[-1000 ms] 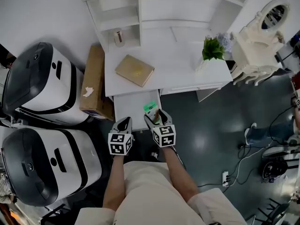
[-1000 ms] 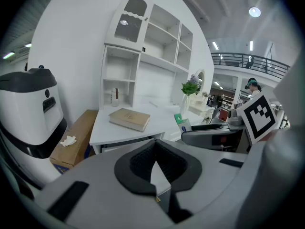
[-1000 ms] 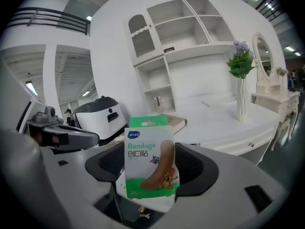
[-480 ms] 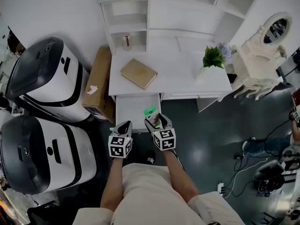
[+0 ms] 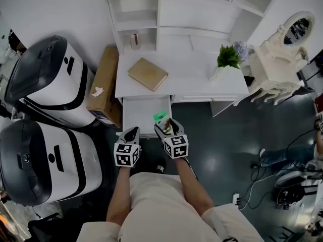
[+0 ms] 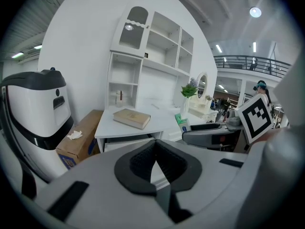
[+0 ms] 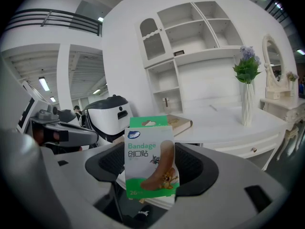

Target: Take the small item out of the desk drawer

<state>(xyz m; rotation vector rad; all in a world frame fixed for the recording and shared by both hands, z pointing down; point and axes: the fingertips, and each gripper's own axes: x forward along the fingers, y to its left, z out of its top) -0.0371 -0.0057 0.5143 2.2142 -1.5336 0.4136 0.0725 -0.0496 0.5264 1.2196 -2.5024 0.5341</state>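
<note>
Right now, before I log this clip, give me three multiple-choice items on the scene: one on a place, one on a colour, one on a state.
1. Where does the book lie? A on the desk; B on the floor; C on a shelf.
2. What colours is the bandage box? A red and black; B green and white; C blue and yellow.
3. How is the right gripper? A open, empty; B shut, empty; C shut on the bandage box.

Answers: 1 A, the head view shows it on the white top. 2 B, its green-and-white face shows in the right gripper view. 3 C, the box stands clamped between its jaws.
</note>
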